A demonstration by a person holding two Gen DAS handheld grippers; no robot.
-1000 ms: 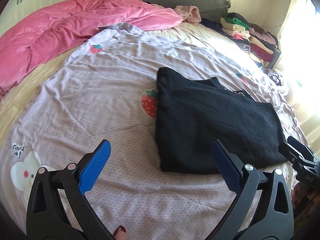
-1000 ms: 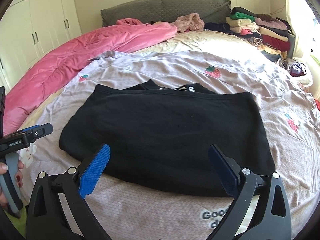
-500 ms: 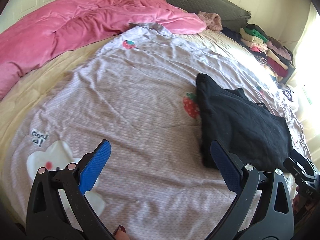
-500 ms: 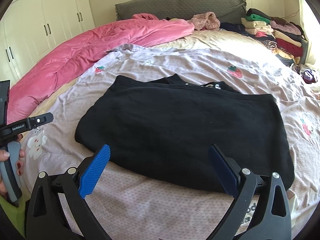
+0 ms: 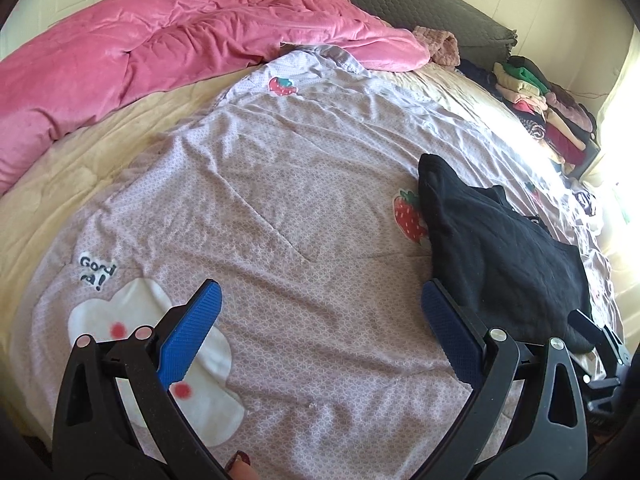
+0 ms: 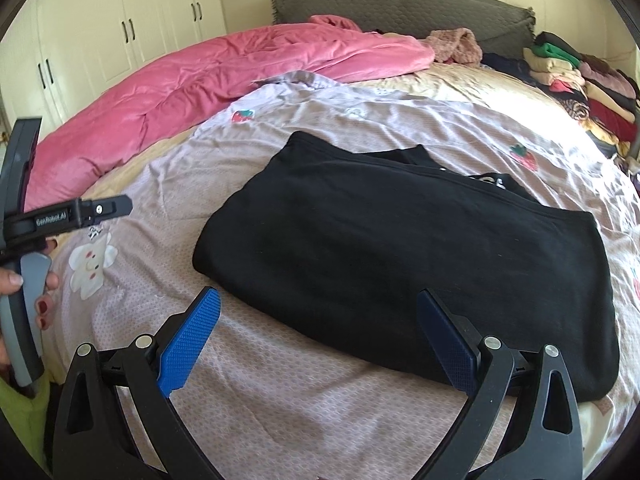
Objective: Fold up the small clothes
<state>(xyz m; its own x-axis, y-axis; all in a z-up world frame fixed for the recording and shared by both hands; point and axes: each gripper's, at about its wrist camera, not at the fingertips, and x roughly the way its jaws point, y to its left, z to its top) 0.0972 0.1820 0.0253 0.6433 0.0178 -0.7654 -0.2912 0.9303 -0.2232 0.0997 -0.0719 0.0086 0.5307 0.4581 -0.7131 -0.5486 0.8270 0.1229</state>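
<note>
The black garment (image 6: 404, 264) lies flat in the middle of the lilac strawberry-print sheet (image 5: 256, 216), already doubled over once into a broad slab. Its long axis runs left to right across the right gripper's view, the neckline with white lettering turned toward the grey headboard (image 6: 400, 4) and the folded edge toward me. The right gripper (image 6: 318, 336) hovers over that near edge, jaws spread wide and empty; the left gripper (image 5: 320, 332) hangs off to the garment's left over bare sheet, also splayed and holding nothing. The next fold, I'd judge, wants each gripper pinching all layers at one short end and carrying it squarely across. A pink quilt (image 5: 160, 48) and stacked clothes (image 6: 580, 80) lie well apart.
</note>
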